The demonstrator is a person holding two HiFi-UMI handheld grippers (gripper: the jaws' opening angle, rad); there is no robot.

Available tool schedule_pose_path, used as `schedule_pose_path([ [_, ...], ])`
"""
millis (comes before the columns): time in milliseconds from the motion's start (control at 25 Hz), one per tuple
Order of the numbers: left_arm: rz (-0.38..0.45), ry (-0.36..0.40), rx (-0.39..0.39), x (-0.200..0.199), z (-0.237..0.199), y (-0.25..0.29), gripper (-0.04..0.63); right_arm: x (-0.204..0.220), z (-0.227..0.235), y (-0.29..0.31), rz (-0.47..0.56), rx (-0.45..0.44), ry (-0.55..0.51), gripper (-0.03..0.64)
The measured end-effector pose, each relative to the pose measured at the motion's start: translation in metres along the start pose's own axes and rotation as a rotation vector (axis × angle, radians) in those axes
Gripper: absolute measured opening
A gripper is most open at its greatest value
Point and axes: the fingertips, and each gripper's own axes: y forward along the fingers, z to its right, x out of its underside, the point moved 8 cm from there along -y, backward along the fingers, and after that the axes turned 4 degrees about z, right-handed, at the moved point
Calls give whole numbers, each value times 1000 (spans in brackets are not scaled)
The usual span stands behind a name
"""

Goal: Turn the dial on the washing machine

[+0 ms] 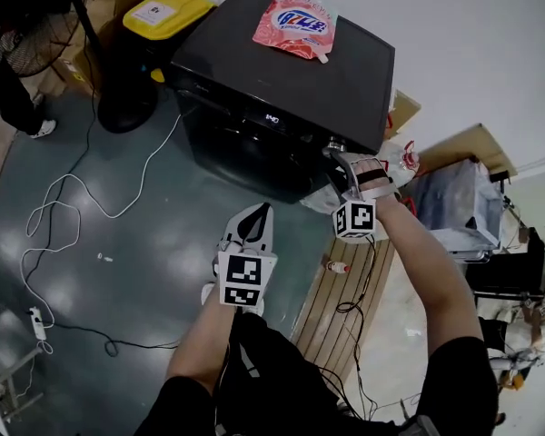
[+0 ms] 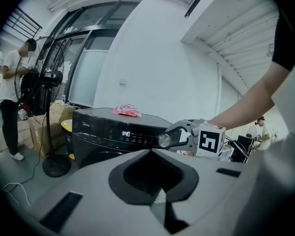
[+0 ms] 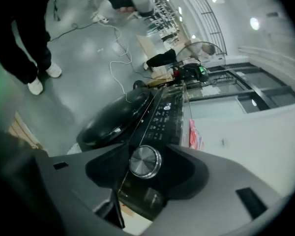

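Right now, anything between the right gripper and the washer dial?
Nothing visible in the way. The right gripper is at the dial. Its jaws stand apart with the dial between them, and the pads do not appear to press on it.

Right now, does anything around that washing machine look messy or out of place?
A pink pouch lies askew on top of the washing machine, near its back edge. On the floor, a white cable sprawls in loose loops beside it. Nothing looks spilled or broken.
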Motion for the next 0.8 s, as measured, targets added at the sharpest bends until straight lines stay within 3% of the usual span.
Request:
schedule_pose_path([
  [280, -20, -29, -11, 25, -11, 6, 11, 16, -9, 22, -16, -23, -148, 288],
  [800, -15, -34, -4, 24, -12, 12, 11, 28, -9, 35, -68, -4, -298, 276],
])
